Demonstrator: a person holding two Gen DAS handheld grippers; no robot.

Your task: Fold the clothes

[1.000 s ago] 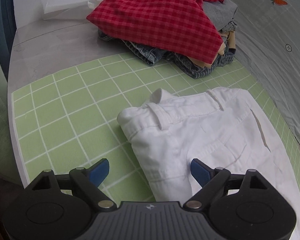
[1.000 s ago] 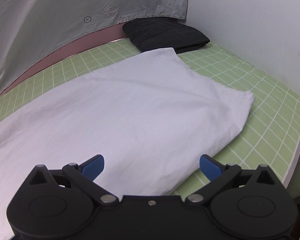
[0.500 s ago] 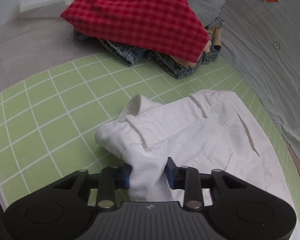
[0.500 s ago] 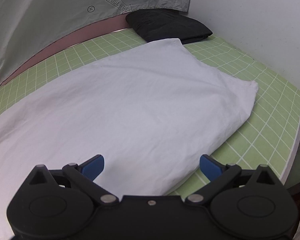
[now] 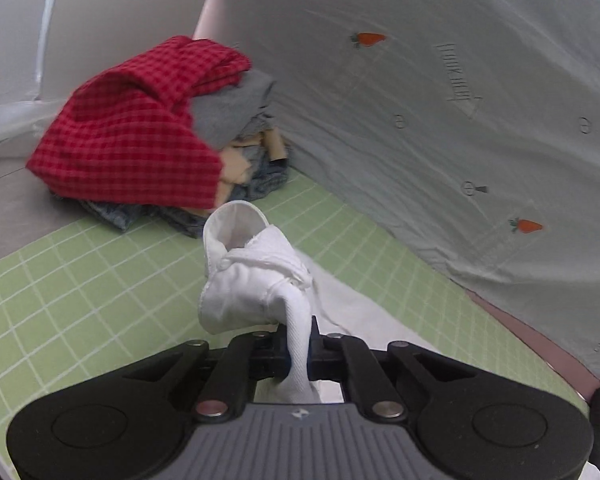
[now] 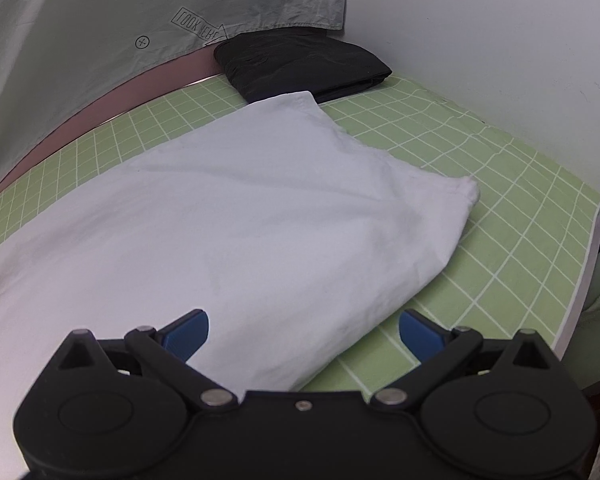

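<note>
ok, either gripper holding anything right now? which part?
Left gripper is shut on the white pants, pinching bunched fabric at the waistband end. Right gripper is open over the white cloth, holding nothing.

A: From where does the left wrist view look?
B: Low and close over the green grid mat (image 5: 80,280), facing the red checked pile (image 5: 132,136).
A: And the right?
B: Equally low over that mat (image 6: 520,232), facing the folded black garment (image 6: 304,64); both share the white trousers (image 5: 256,284).
</note>
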